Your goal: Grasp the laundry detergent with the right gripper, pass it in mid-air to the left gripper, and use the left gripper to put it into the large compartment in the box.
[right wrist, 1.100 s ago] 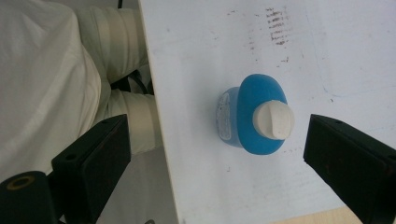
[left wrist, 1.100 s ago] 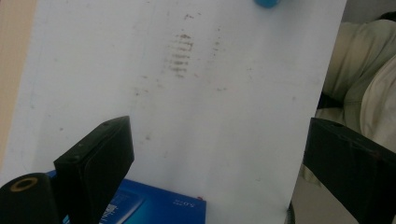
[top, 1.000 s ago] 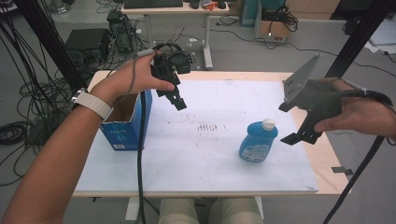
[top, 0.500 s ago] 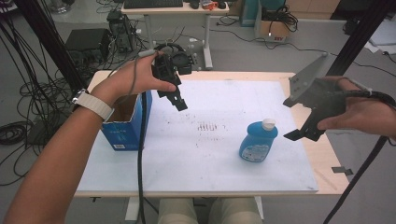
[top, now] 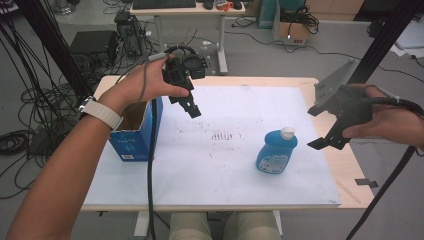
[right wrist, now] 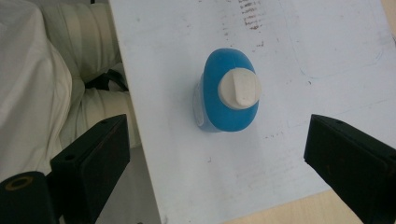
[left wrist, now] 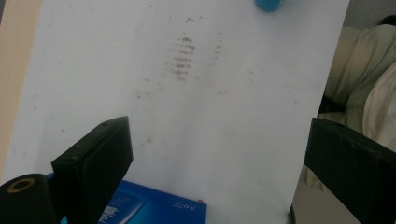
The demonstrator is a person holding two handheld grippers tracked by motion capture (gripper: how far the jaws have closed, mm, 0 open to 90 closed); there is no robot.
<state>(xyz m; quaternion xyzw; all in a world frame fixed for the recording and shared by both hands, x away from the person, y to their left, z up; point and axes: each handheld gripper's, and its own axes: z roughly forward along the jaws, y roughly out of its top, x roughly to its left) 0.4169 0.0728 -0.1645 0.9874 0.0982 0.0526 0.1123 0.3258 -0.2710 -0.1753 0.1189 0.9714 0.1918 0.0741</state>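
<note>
A blue bottle [top: 275, 154] with a white cap [top: 287, 132] stands upright on the white table top [top: 220, 170], right of centre. My right gripper [top: 316, 128] hovers just to its right, open, with nothing between the jaws. In the right gripper view the bottle [right wrist: 229, 95] is seen from above, between and beyond the open right gripper [right wrist: 217, 126]. My left gripper [top: 192, 109] hangs over the table's back left, open and empty. The left gripper view looks past the open left gripper [left wrist: 217, 135] at the table, with the bottle [left wrist: 269, 3] at the top edge.
An open blue cardboard box [top: 134, 134] stands at the table's left edge, under my left forearm; its corner [left wrist: 154, 212] is below the left jaws. Dark smudges [top: 223, 135] mark the sheet's middle. The person's legs [top: 220, 227] are at the front edge. Cables and desks lie behind.
My right gripper has drifted slightly to the right, beside the bottle. The left gripper has barely moved. Both stay open.
</note>
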